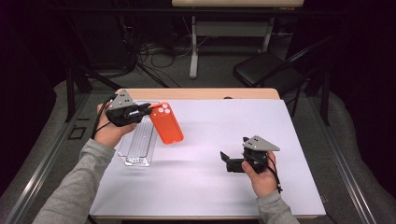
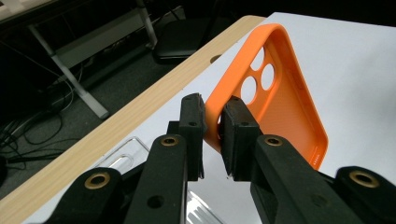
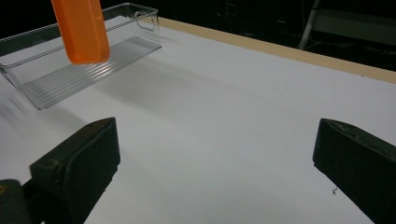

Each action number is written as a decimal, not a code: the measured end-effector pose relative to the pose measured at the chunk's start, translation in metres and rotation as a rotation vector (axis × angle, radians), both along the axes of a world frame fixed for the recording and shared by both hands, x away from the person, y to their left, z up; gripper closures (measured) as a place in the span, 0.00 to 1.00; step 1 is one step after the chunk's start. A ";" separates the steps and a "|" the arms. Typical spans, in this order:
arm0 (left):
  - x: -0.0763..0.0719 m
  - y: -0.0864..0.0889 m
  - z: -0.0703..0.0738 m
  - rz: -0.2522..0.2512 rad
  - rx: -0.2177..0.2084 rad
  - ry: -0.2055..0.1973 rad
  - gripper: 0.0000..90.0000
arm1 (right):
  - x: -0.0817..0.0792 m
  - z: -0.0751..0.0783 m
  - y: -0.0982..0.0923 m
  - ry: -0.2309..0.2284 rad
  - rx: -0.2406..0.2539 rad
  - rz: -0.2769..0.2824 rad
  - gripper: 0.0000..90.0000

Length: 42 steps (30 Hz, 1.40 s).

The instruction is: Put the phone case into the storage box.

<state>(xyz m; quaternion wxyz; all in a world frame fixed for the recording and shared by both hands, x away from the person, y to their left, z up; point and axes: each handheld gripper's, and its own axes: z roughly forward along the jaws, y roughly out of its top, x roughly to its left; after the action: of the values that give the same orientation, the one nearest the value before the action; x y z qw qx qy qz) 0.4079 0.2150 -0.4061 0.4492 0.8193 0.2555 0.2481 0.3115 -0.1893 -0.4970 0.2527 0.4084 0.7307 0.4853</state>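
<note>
An orange phone case (image 1: pixel 166 122) hangs in the air above the left part of the white table top (image 1: pixel 210 186), held by its camera-hole end. My left gripper (image 1: pixel 148 111) is shut on that end. In the left gripper view the pads pinch the case's rim (image 2: pixel 280 102) at the left gripper (image 2: pixel 212 105), with the hollow inside facing the camera. My right gripper (image 1: pixel 233 150) rests low over the table at the right, jaws wide open and nothing between them. In the right gripper view the right gripper (image 3: pixel 215 140) frames bare table, with the case (image 3: pixel 81 28) far off.
A clear plastic tray (image 1: pixel 137 142) lies on the table just below and left of the case, also seen as the tray (image 3: pixel 70 70) in the right gripper view. A wooden table edge (image 1: pixel 196 93) runs along the far side. A black folding chair (image 1: pixel 266 70) stands beyond it.
</note>
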 end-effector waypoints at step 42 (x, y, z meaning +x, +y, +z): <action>0.039 0.002 0.027 0.058 0.248 -0.189 0.89 | -0.005 -0.014 -0.011 0.003 -0.017 -0.062 0.01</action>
<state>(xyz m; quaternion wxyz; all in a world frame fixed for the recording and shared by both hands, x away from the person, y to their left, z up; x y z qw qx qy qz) 0.4472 0.2173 -0.3796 0.3593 0.8338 0.2030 0.3667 0.3066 -0.2004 -0.5106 0.2702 0.4295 0.7220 0.4704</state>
